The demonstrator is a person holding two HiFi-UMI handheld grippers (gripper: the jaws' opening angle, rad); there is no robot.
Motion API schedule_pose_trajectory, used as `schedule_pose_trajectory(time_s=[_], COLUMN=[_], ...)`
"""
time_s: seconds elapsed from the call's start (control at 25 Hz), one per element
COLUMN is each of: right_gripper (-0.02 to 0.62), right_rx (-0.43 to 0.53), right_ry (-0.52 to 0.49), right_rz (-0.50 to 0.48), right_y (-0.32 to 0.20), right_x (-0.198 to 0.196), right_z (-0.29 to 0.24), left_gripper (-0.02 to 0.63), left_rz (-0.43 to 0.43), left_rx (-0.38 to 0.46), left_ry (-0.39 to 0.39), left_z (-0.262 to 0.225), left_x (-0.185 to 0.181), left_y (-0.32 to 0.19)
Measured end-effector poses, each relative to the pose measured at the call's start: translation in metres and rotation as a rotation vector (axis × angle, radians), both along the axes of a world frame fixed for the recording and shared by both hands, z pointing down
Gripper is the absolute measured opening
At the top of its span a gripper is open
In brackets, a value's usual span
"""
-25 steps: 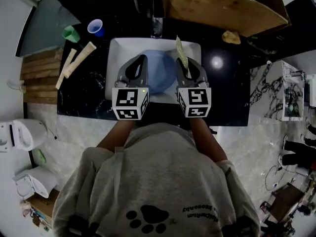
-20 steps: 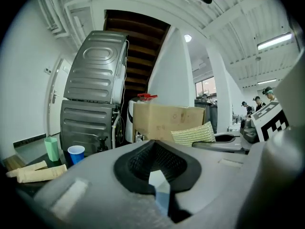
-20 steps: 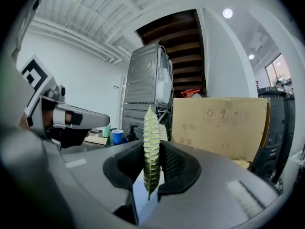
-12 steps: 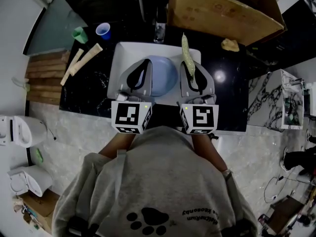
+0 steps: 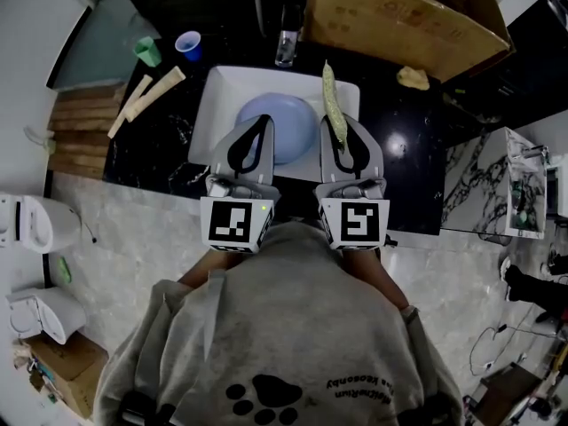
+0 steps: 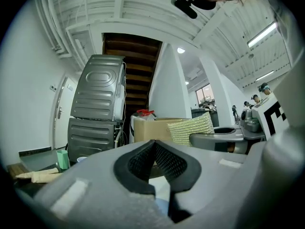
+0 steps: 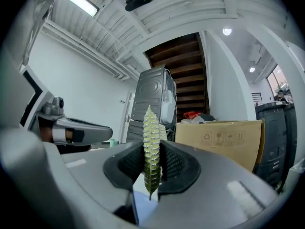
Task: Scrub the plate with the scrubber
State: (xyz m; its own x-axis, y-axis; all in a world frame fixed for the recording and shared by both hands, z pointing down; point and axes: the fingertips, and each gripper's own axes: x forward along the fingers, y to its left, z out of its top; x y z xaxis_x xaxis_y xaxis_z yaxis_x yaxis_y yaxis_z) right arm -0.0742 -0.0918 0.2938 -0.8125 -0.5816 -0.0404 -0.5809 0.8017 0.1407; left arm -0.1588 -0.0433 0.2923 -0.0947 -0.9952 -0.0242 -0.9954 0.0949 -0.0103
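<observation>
A light blue plate (image 5: 282,124) lies in the white sink (image 5: 218,91). My left gripper (image 5: 264,122) hovers over the plate's near left part, jaws shut with nothing between the pads (image 6: 153,149). My right gripper (image 5: 339,124) is over the sink's right side, shut on a thin yellow-green scrubber (image 5: 329,94). The scrubber stands on edge between the pads (image 7: 151,151) and sticks out past the fingertips. Both grippers point level, side by side. The left gripper view shows the scrubber (image 6: 190,129) and the right gripper (image 6: 217,138) to its right.
A faucet (image 5: 285,47) stands behind the sink and a big cardboard box (image 5: 399,16) at the back right. On the black counter (image 5: 164,149) are a blue cup (image 5: 188,44), a green cup (image 5: 147,51), two pale sticks (image 5: 146,94) and a yellowish lump (image 5: 413,78).
Both grippers have drawn back toward the person and risen, so more of the plate shows. The right gripper still holds the scrubber; the left stays shut.
</observation>
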Motion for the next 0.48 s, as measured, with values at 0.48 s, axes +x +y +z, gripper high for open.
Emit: schedule_pose_trajectory(time_s=[0.48], right_gripper=[0.067], right_rx=[-0.004], right_ry=[-0.036], right_rz=[-0.062], right_y=[0.014], right_x=[-0.009], right_z=[-0.005], left_gripper=[0.000], left_rz=[-0.031], left_rx=[-0.029], left_ry=[-0.014], left_z=[0.011], left_x=[0.000], left_y=[0.009])
